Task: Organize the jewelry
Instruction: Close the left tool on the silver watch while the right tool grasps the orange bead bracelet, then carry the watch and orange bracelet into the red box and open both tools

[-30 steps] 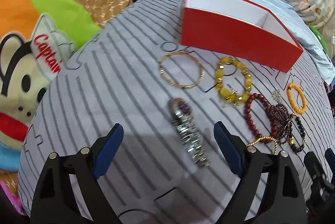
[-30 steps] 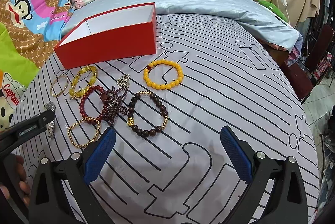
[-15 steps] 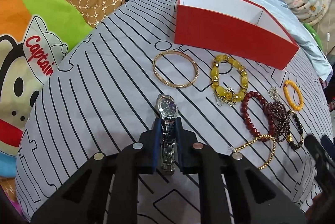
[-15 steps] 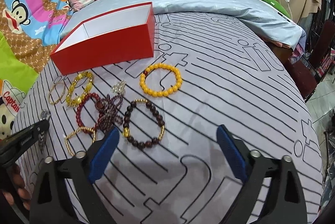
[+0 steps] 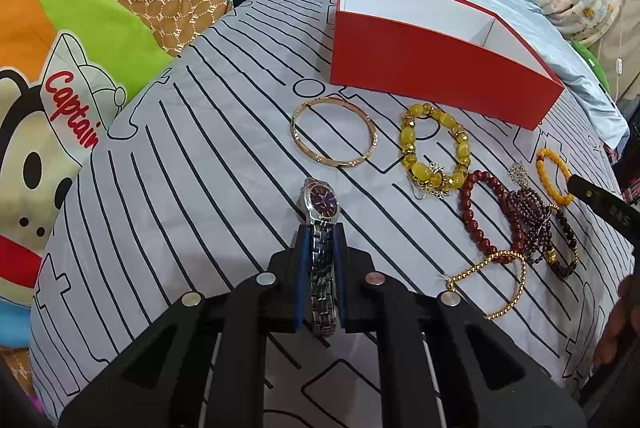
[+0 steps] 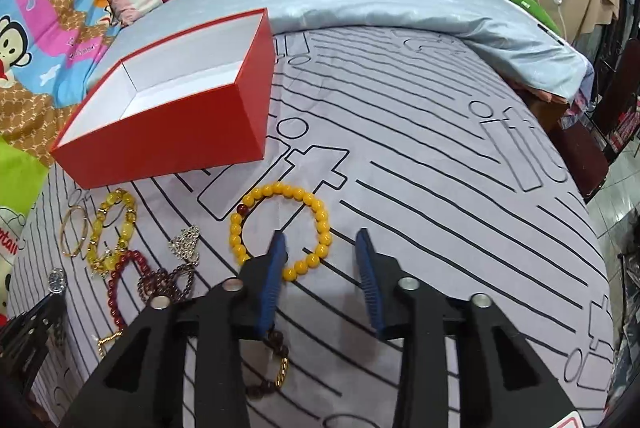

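Jewelry lies spread before the red box (image 5: 436, 67); the watch (image 5: 322, 228) is clamped by its band in the left gripper (image 5: 322, 260). A level lift is advised (the band hangs loose). The right gripper (image 6: 320, 260) is held apart over the orange bead bracelet (image 6: 280, 228).

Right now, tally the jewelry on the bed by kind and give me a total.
Watch, in left claw: 1
Gold bangle: 1
Beaded bracelets (yellow, orange, red, garnet, dark brown, gold): 6
Silver charm: 1
Total: 9
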A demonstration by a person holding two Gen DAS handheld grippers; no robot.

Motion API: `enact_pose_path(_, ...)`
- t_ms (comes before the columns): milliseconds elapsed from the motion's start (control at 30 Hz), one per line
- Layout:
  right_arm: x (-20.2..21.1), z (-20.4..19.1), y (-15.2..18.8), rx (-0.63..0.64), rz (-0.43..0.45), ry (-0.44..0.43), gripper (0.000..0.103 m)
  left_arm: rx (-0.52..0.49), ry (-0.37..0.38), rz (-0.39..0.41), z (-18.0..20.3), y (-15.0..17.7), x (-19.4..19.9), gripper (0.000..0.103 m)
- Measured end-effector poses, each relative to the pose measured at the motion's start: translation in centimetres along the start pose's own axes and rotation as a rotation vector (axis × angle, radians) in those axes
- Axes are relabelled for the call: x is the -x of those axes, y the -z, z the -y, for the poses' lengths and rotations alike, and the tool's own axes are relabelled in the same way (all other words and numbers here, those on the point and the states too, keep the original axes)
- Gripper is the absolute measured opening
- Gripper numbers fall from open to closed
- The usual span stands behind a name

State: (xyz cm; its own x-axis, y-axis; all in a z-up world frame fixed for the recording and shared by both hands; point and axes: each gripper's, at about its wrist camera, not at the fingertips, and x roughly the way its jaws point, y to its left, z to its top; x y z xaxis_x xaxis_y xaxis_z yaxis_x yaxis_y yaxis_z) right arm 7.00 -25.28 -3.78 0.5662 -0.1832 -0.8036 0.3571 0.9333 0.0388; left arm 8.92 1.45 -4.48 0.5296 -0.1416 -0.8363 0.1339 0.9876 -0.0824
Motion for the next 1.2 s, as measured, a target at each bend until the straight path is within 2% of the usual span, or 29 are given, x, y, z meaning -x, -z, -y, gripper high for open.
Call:
enact_pose_path(67, -0.6, -0.1, 0.0, 0.000, -0.012, -0.006, 0.014, -0.002, 0.000, 0.000, 0.0, 0.0, 0.0, 0.011)
enact_pose_path(167, -0.8, -0.2, 0.0, 0.013, 0.000, -0.005, 0.007, 0.000, 0.005, -0.003, -0.2, -0.2, -0.1, 0.011)
enact_pose_path(367, 0.2, 0.0, 0.2, 0.001, 0.014, -0.032, 0.006, 0.001, 0.027, 0.004, 0.0, -0.4, 0.6, 0.010)
enact_pose_path(900, 8.7, 1.3, -0.5, -0.006, 0.159, -0.097, 0.006, -0.058, 0.109, 0.106, 2.3, -1.9, 7.2, 0.010)
enact_pose_path(1033, 10.5, 1.0, -1.9, 0.013, 0.193, -0.138, 0.006, -0.086, 0.126, 0.126, 2.9, -3.3, 8.5, 0.010)
enact_pose_path(1200, 11.1, -0.5, -5.4, 0.049, 0.201, -0.226, 0.006, -0.130, 0.161, 0.167, 4.0, -6.9, 9.8, 0.010)
